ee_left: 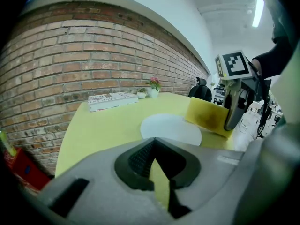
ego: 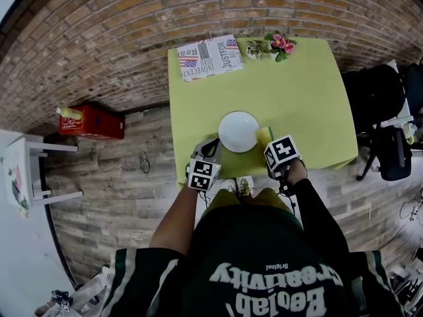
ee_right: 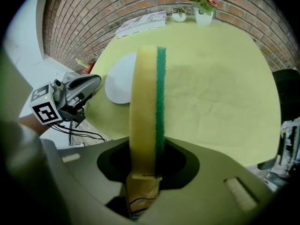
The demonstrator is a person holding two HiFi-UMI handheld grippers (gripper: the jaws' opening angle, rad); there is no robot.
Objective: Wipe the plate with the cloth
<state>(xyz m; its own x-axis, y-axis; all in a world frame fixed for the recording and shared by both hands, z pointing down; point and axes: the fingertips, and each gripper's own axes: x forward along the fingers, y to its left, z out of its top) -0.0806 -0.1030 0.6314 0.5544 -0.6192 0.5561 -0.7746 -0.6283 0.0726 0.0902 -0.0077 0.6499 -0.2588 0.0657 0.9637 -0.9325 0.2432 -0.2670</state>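
Observation:
A white plate (ego: 238,131) lies on the yellow-green table (ego: 304,91) near its front edge. My right gripper (ego: 269,142) is shut on a yellow sponge with a green scrub side (ego: 264,136), held upright just right of the plate's rim. In the right gripper view the sponge (ee_right: 146,102) stands on edge between the jaws, with the plate (ee_right: 119,83) to its left. My left gripper (ego: 210,152) hovers at the table's front edge, left of the plate, shut and holding nothing. From the left gripper view, the plate (ee_left: 171,128) and sponge (ee_left: 206,116) lie ahead.
A folded newspaper (ego: 209,57) and small flower pots (ego: 283,43) sit at the table's far edge by the brick wall. A red box (ego: 91,122) is on the floor to the left, and a black chair with bags (ego: 386,111) stands to the right.

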